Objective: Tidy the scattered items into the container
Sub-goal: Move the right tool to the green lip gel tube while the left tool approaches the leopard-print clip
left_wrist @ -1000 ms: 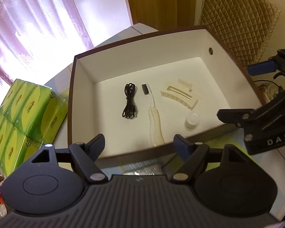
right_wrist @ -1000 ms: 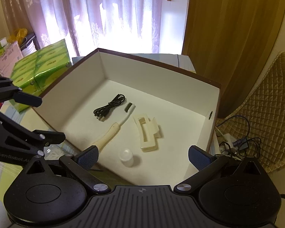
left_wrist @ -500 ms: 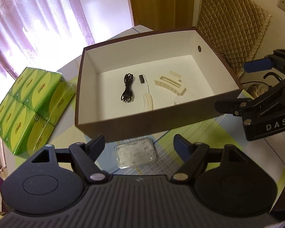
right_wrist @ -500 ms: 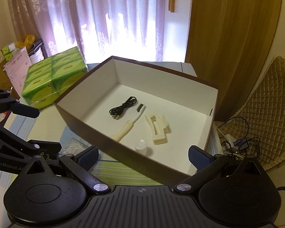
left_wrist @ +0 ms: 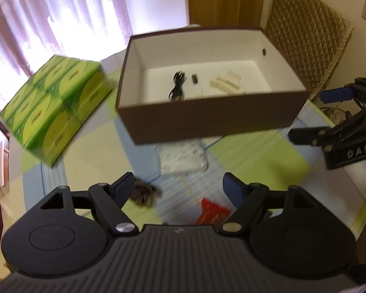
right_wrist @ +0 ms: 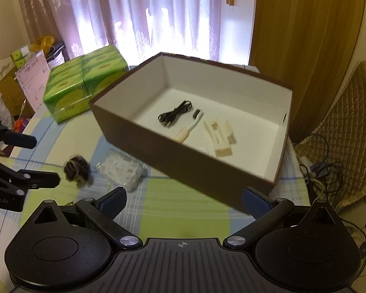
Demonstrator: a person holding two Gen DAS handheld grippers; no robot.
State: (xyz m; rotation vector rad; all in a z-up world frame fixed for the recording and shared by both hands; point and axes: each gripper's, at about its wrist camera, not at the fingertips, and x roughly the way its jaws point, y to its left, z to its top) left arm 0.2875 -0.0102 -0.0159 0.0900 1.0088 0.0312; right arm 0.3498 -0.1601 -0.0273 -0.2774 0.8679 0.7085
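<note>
A brown box (left_wrist: 214, 124) (right_wrist: 188, 168) with a white inside holds a black cable (right_wrist: 174, 116), a toothbrush (right_wrist: 190, 128) and a cream hair clip (right_wrist: 219, 136). On the checked cloth in front of it lie a clear packet of white items (left_wrist: 181, 157) (right_wrist: 120, 171), a dark furry scrunchie (left_wrist: 144, 193) (right_wrist: 76, 168) and a red packet (left_wrist: 213, 211). My left gripper (left_wrist: 180, 188) is open and empty above the cloth, the scrunchie by its left finger. My right gripper (right_wrist: 184, 199) is open and empty, in front of the box's near corner.
A pack of green tissue boxes (left_wrist: 53, 107) (right_wrist: 85, 78) stands left of the box. A quilted chair (left_wrist: 305, 44) (right_wrist: 341, 127) is at the right, with cables (right_wrist: 322, 173) on the floor. Curtains hang behind the table.
Both grippers have pulled back and up from the box, so the packet, the scrunchie and the red packet on the cloth have come into view. Both stay open.
</note>
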